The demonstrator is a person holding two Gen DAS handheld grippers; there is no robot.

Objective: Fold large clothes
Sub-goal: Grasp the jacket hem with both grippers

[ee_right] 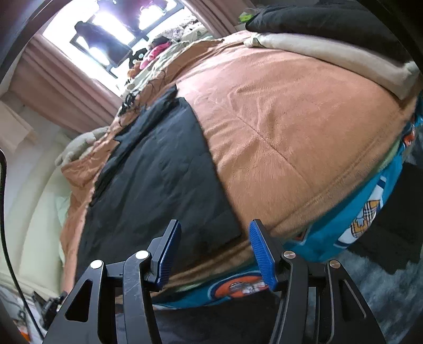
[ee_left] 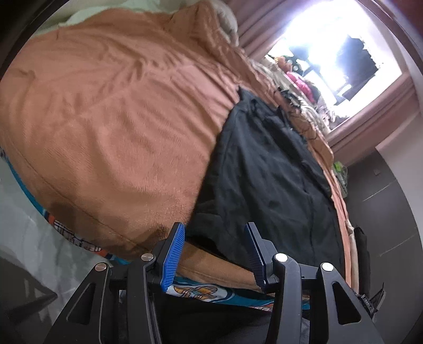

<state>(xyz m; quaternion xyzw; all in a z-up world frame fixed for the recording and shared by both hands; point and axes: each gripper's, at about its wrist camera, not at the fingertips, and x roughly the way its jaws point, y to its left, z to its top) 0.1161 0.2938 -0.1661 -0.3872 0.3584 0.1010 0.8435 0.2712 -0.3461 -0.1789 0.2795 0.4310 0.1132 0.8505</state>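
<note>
A large black garment lies spread flat on an orange-brown blanket that covers a bed. In the left wrist view my left gripper hovers just over the garment's near left corner at the bed edge, jaws apart, with no cloth pinched between the blue pads. The right wrist view has the same black garment on the blanket. My right gripper sits above the garment's near right corner, where hem meets blanket, jaws apart and not pressing on the cloth.
A teal patterned sheet hangs below the blanket's near edge. Mixed clothes are piled at the far side under a bright window. Folded beige cloth and dark cloth lie on the bed's right.
</note>
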